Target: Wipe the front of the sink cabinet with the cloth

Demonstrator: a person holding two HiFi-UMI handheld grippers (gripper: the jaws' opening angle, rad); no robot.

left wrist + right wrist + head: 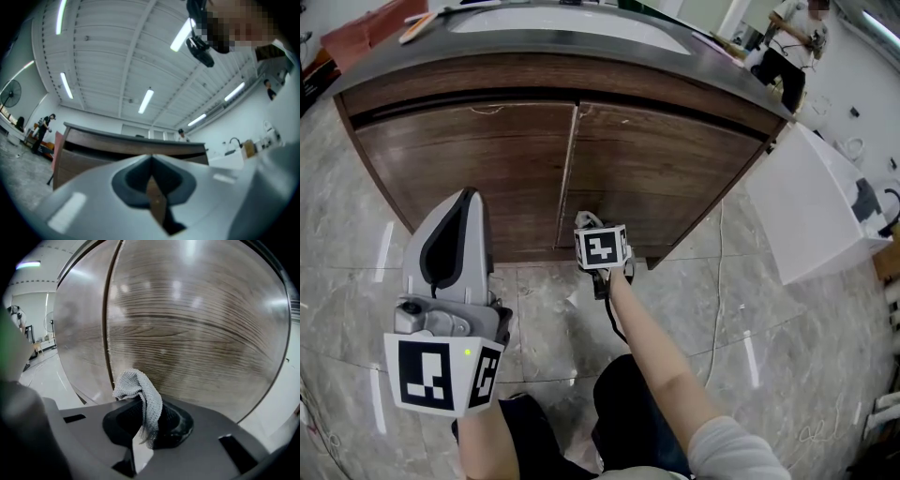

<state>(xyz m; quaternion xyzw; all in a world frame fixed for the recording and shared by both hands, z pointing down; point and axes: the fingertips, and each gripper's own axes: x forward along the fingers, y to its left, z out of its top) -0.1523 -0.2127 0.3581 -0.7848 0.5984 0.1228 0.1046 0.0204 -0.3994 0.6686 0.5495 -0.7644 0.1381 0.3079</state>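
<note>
While the right gripper [142,405] sits low in the middle of the head view, its own view shows the jaws clamped together on a grey woven cloth [139,392]. The cloth bunches up above the jaw tips and folds over to the left. A frayed end hangs down into the dark hollow between the jaws. Behind the cloth, the right-hand door [201,333] of the sink cabinet [478,159] fills most of that view with glossy brown wood grain. The cloth is very close to the door, but I cannot tell whether they touch. The vertical seam [108,329] between the two doors runs just left of the cloth.

From the head view, this gripper's marker cube [602,248] lies at the foot of the right door, just right of the seam. A bare forearm [661,352] reaches to it from the lower right.

At the lower left of the head view, the left gripper [469,194] is held well apart from the cabinet and points upward. In the left gripper view its jaws are pressed together with nothing between them, against a white ceiling with strip lights.

A dark countertop [544,45] crosses the top of the head view, above the doors. The floor [769,319] is grey marble-patterned tile. A white box-shaped unit [816,206] stands at the right edge.
</note>
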